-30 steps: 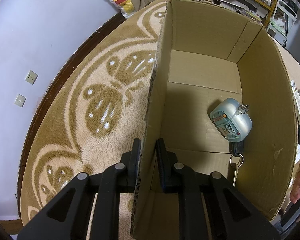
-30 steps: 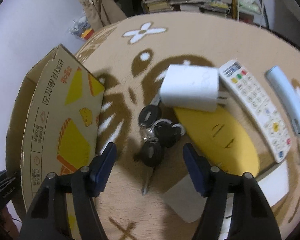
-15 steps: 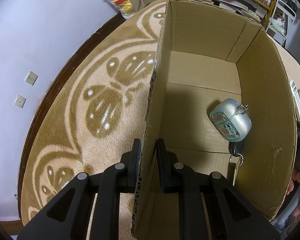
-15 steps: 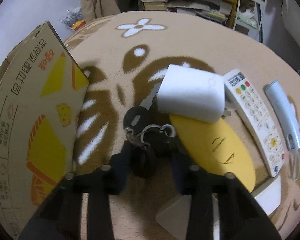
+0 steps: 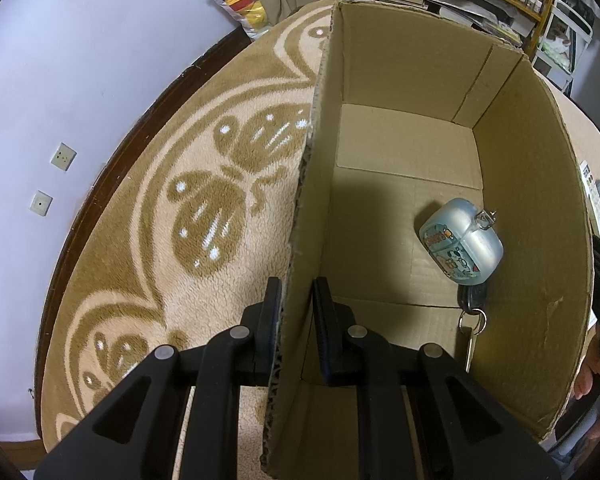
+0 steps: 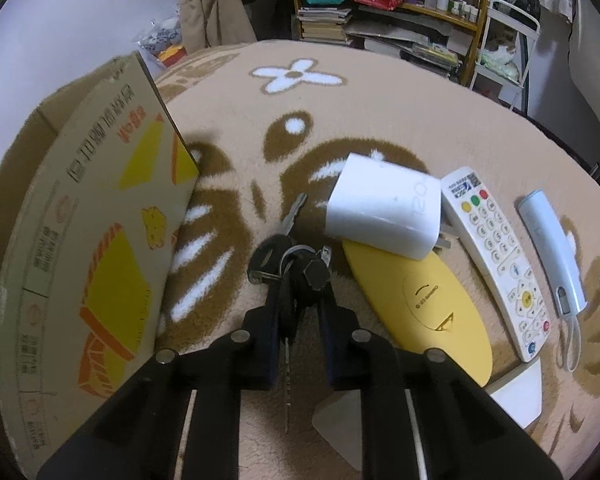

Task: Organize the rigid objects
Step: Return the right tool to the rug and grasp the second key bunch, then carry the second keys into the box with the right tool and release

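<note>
- Now the right gripper point(image 6: 300, 300) is closed on the keys point(image 6: 296, 268), with one key hanging down between its fingers above the rug point(image 6: 380, 112).
- Left gripper point(image 5: 296, 316) is clamped on the box point(image 5: 540, 220) wall.
- Inside the box lie a case point(image 5: 462, 246) and, it seems, another key point(image 5: 473, 312).
- Beside the keys sits a charger point(image 6: 384, 212).

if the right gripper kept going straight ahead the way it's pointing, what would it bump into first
The right gripper, shut on the key bunch, points across the rug. Straight ahead, the white charger block looks likely to be first, sitting slightly right of its line; depth is hard to judge, so it might slip past on the left.
</note>
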The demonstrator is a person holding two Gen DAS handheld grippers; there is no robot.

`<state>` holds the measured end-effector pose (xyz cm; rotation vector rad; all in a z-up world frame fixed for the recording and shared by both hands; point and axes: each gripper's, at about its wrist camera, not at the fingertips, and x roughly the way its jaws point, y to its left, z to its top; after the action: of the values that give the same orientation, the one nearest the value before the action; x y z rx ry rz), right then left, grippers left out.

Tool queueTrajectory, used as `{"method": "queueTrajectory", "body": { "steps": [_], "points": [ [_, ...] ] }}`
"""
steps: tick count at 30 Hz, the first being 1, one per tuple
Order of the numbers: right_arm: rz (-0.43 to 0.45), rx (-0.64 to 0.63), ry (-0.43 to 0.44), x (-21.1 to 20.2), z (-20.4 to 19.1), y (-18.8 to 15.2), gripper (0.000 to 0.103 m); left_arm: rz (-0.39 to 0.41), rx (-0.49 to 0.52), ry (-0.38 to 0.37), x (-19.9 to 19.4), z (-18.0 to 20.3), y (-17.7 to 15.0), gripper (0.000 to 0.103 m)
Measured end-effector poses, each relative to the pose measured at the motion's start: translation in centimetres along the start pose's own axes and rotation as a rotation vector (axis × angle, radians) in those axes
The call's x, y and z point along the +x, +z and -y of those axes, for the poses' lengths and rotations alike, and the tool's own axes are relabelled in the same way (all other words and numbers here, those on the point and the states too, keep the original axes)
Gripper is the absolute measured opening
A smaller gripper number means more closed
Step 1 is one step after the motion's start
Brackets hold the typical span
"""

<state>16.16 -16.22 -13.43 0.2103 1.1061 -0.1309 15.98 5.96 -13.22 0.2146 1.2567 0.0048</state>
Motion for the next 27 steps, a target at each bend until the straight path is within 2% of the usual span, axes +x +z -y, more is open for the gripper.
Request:
{"method": "queueTrajectory", "body": {
  "steps": [4, 14, 27],
  "points": [
    [0.026, -0.004, 0.01, -1.1, -0.2, 0.2, 0.014, 0.001, 0.003, 0.003, 0.0, 0.1, 0.0, 0.015],
    [0.114, 0.008, 0.068, -4.2, -0.9, 0.8, 0.014, 0.002, 0.003, 0.003, 0.0, 0.1, -0.1, 0.015],
    [0.379, -0.029, 0.18, -12.3, -4.0, 1.8, 0.013, 0.001, 0.001, 0.0, -0.1, 0.0, -0.1, 0.015]
  ]
}}
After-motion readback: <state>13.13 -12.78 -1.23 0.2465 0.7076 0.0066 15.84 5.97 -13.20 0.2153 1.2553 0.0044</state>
